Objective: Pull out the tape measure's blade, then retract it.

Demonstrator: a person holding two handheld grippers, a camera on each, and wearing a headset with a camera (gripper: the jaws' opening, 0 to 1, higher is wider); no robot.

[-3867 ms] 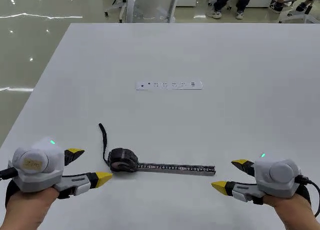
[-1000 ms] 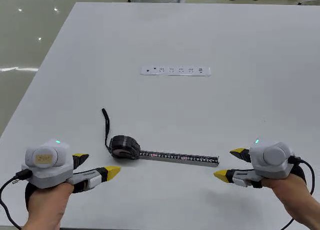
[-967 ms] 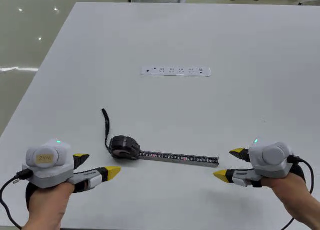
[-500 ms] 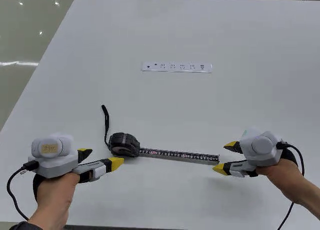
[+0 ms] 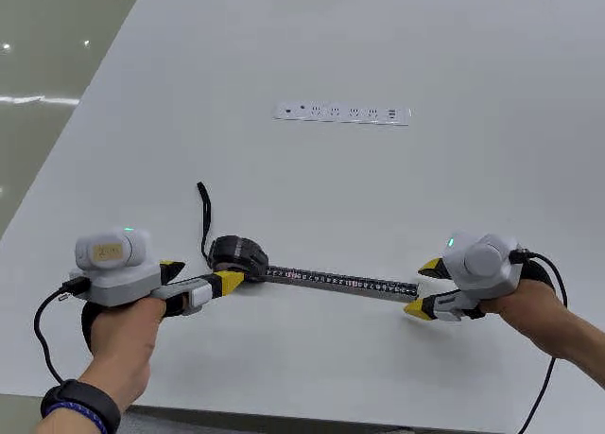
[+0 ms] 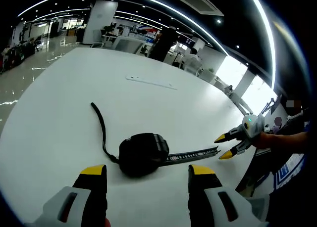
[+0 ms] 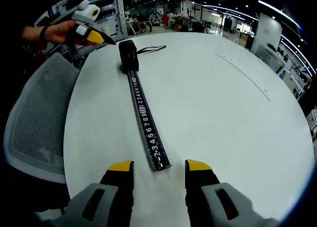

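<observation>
Tape measure (image 6: 143,153) is lying on the bench (image 5: 397,198) just ahead of my left claw (image 5: 202,274), whose jaws I am holding apart, the case sitting in line with the gap. Its blade (image 7: 146,123) is stretching toward my right claw (image 5: 423,286), the end resting between those jaws, which are also standing apart.
</observation>
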